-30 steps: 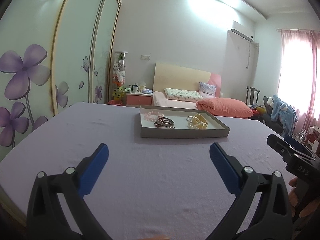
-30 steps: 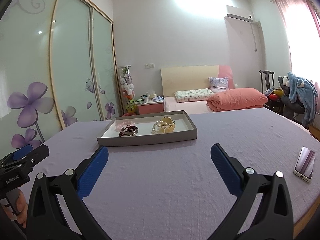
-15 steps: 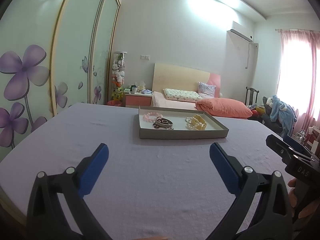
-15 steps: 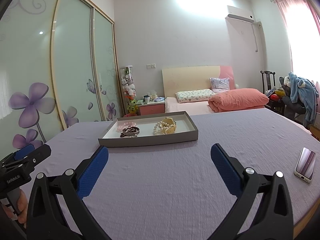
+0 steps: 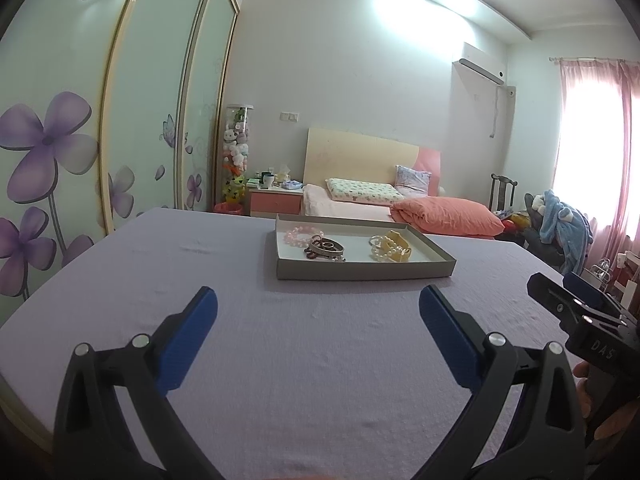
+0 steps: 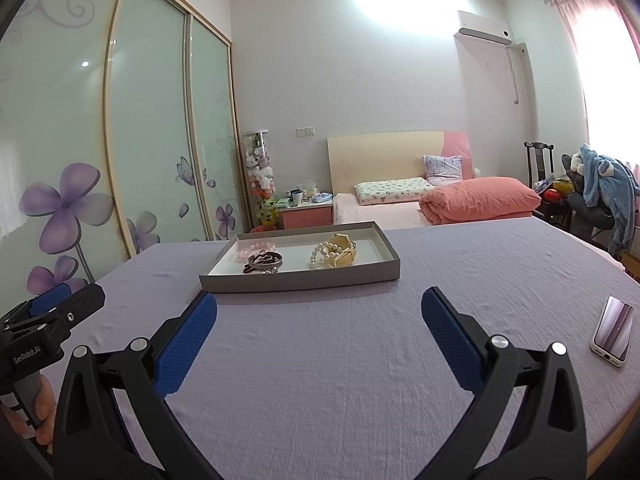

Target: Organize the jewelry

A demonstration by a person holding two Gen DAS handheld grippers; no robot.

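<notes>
- Left tool and right tool: both spread wide, empty, over the lilac-clothed bench.
- Pink bead bracelet, dark bangles and pearl strand lie together in the shallow grey cardboard tray; gathered or awaiting sorting, unclear.

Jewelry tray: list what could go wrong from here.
1. The pearl bracelet lies against the yellow piece; a grab may lift both.
2. The dark rings overlap in a pile and could snag.
3. The phone lies near the table edge beside the open right claw; a sweep could knock it.

White walls, floral sliding wardrobe, bed, pink-curtained bright window, air conditioner.
</notes>
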